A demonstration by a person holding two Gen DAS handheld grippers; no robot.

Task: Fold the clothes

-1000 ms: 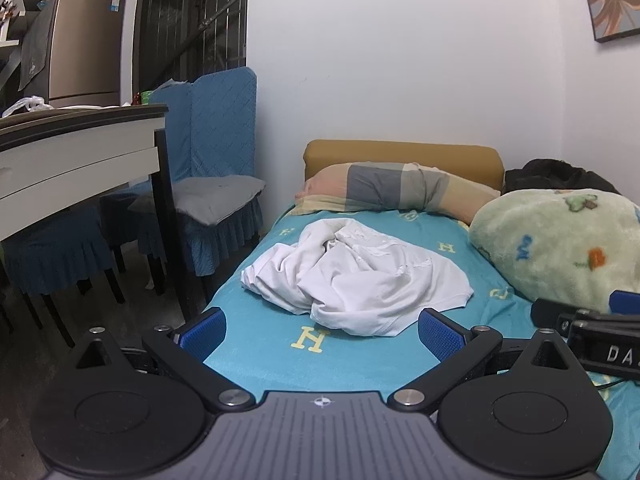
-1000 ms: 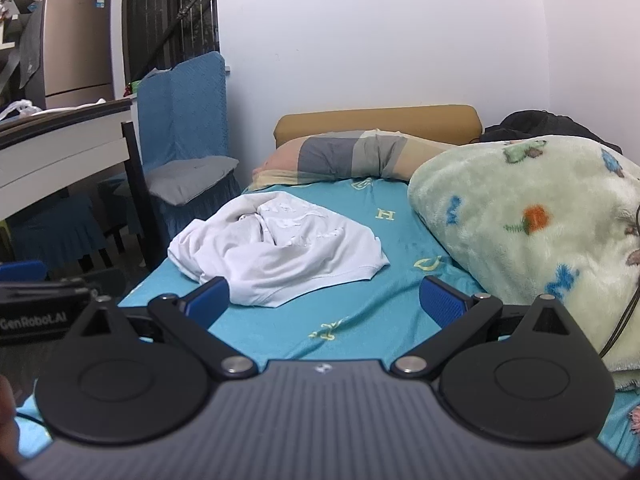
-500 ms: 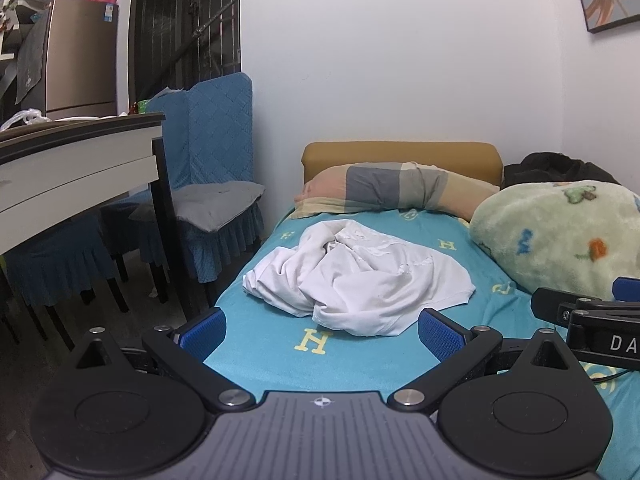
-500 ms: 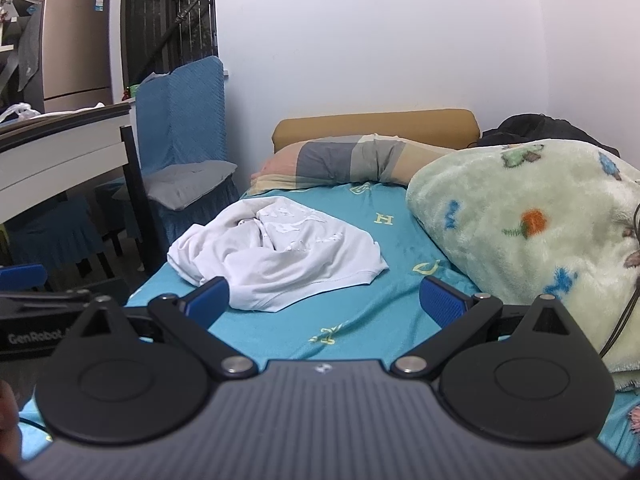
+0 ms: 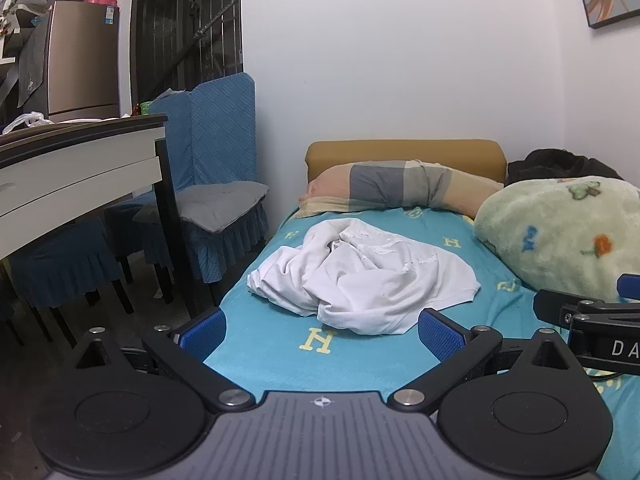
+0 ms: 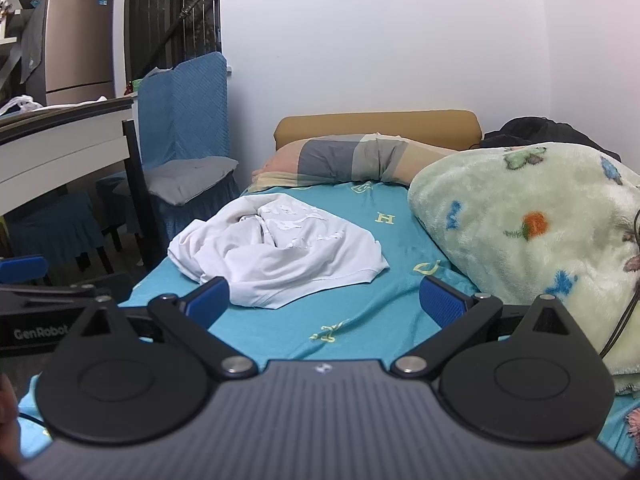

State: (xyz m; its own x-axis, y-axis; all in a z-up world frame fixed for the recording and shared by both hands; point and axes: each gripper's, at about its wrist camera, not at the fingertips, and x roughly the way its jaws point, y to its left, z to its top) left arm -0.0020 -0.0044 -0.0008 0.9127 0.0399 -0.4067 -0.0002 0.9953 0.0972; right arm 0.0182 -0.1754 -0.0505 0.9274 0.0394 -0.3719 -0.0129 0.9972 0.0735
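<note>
Left wrist view: we note the bed point(image 5: 360, 360) first, its teal sheet printed with yellow letters, running from us toward a tan headboard. On its right side sits a bulky pale-green fleece blanket point(image 5: 560, 232); a striped pillow point(image 5: 400, 188) lies against the headboard. Mid-sheet, toward the left edge, we find a white garment point(image 5: 360, 276), crumpled in a loose heap, folds bunched at its centre, one hem spread flat to the right. Nothing touches it.

We hold the left gripper point(image 5: 322, 326) low over the foot of the bed, blue pads spread wide apart, empty, short of the garment. In the right wrist view, the right gripper point(image 6: 324, 300) sits level beside it, likewise spread wide and empty, its left pad just short of the white hem.
</note>
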